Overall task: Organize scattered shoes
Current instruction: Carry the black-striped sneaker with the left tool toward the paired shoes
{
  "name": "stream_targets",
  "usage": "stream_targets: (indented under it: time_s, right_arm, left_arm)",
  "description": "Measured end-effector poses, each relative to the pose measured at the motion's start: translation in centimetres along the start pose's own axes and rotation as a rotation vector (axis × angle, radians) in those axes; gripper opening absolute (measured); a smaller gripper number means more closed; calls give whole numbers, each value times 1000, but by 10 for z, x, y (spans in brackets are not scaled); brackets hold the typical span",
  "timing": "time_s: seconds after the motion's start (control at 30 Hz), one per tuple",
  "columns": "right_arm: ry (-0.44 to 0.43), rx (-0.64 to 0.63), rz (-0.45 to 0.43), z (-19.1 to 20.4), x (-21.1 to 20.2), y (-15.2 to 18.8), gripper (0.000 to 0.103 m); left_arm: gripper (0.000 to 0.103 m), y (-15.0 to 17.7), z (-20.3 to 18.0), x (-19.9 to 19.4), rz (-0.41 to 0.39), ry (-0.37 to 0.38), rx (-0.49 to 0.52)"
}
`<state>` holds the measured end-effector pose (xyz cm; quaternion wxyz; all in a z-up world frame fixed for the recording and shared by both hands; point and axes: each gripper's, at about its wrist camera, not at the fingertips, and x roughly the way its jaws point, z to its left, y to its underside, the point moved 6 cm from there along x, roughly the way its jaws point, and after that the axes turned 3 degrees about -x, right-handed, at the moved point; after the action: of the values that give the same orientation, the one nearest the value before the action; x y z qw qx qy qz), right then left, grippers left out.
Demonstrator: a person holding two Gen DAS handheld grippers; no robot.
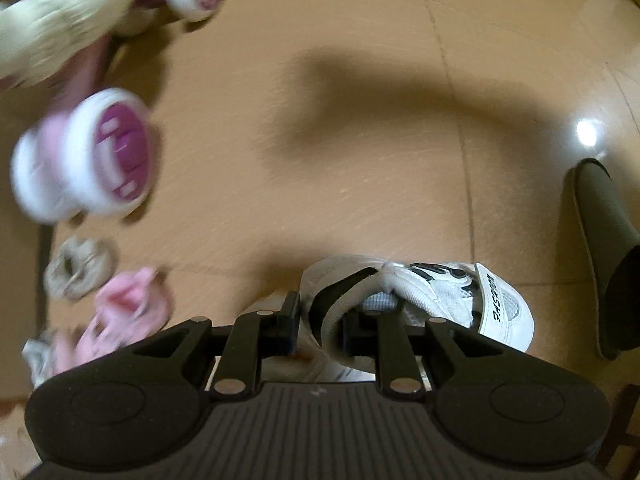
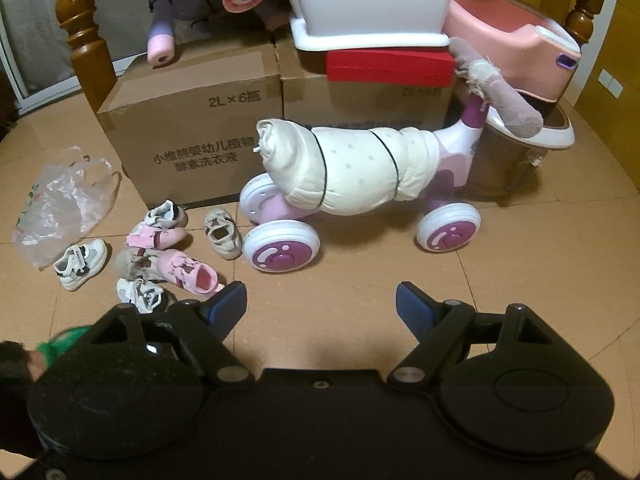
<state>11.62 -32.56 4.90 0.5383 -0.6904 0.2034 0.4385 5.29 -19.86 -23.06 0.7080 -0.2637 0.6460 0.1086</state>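
A white sneaker point(image 1: 420, 300) is held clamped in the narrow left tool point(image 1: 320, 320) above open tiled floor point(image 1: 320, 140), with a dark slipper point(image 1: 600, 240) at the right edge. The right tool point(image 2: 321, 308) is held wide and empty. Six small shoes point(image 2: 172, 252) are scattered beside two cardboard boxes point(image 2: 192, 128) and one ride-on toy point(image 2: 360, 168); bare floor lies in front.

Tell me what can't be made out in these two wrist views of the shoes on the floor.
- Left wrist view: the heel of the white and black sneaker in the shut left gripper is hidden behind its black body.
- Left wrist view: the pink shoe and beige shoe are motion-blurred; details unreadable.
- Right wrist view: the white shoe nearest the open right gripper is partly covered by it.
- Dark slipper: cut off by the right edge.
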Motion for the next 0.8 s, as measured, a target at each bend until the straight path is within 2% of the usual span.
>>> stream_targets:
  time_s: [0.23, 0.33, 0.5, 0.7, 0.77, 0.8]
  right_arm:
    - [53, 28, -5, -14, 1, 4, 83]
    - [69, 52, -5, -22, 2, 6, 83]
    - [76, 78, 6, -31, 10, 9, 83]
    - [84, 81, 26, -34, 18, 11, 83]
    - [83, 80, 25, -33, 18, 9, 83]
    - [80, 78, 20, -31, 17, 7, 83]
  left_arm:
    - [19, -44, -12, 32, -14, 12, 91]
    - [19, -70, -19, 51, -24, -6, 212]
    - [19, -84, -19, 78, 3, 9, 306]
    - [19, -84, -15, 101, 32, 3, 352]
    - [26, -84, -10, 105, 38, 14, 282]
    - [30, -83, -9, 104, 44, 8, 280]
